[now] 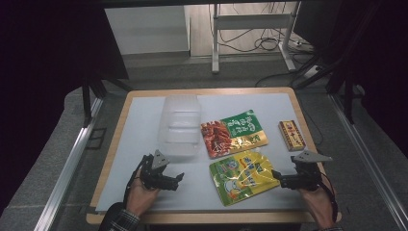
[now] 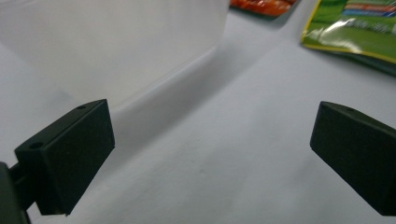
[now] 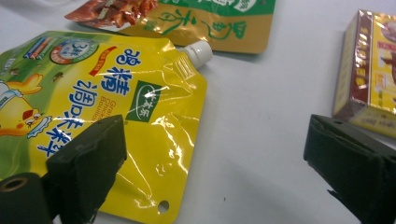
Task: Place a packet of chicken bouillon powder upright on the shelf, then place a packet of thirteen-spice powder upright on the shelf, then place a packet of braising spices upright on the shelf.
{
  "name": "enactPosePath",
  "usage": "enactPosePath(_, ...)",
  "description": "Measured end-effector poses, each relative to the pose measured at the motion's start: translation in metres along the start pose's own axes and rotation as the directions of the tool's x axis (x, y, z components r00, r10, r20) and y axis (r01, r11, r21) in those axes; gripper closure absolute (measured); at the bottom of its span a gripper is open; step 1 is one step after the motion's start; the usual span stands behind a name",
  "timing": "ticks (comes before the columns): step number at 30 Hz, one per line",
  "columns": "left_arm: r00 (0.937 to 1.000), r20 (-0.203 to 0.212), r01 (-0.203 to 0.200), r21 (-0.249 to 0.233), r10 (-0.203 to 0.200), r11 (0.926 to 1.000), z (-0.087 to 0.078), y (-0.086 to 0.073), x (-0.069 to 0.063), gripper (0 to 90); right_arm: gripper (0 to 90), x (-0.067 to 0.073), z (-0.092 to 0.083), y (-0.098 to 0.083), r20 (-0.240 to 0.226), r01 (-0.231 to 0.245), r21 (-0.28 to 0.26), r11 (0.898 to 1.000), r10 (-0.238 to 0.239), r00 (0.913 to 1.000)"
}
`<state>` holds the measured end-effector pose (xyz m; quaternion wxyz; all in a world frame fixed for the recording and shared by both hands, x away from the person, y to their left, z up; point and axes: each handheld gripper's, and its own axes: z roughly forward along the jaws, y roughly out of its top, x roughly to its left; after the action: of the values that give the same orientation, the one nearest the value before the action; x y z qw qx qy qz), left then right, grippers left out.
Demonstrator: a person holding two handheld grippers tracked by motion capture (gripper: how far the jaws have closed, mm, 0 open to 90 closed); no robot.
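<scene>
A clear plastic container (image 1: 180, 127) (image 2: 116, 46) lies on the white mat, left of centre. To its right is a green and red snack pouch (image 1: 233, 132) (image 3: 210, 23). A yellow spout pouch (image 1: 243, 175) (image 3: 116, 107) lies nearer me. A small red and yellow box (image 1: 290, 134) (image 3: 373, 84) sits at the right. My left gripper (image 1: 175, 180) (image 2: 212, 154) rests low on the mat in front of the container, open and empty. My right gripper (image 1: 278, 178) (image 3: 215, 163) stands open at the yellow pouch's right edge, with its left jaw over the pouch.
The white mat (image 1: 144, 125) covers a wooden table (image 1: 113, 144). A metal rail (image 1: 67, 168) runs along the left side and another along the right. Cables and a metal frame (image 1: 250, 33) lie on the floor beyond the table's far edge.
</scene>
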<state>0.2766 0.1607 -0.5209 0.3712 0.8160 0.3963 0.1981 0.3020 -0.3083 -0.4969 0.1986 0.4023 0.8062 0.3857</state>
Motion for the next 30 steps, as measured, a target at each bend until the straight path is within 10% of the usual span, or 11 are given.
enactPosePath(11,0.9978,0.008,-0.065,-0.099,0.066,0.9930,-0.0049,0.0011,-0.0047,0.0,3.8,0.0025,0.0072,-0.0001,-0.024,0.026,0.031,0.999,-0.025,0.9994)
enactPosePath(30,0.9974,0.018,-0.068,-0.078,0.069,0.9947,-0.0021,0.0006,-0.0071,0.0,3.7,0.0010,0.0083,-0.0003,-0.041,0.008,0.026,1.000,-0.007,0.9991)
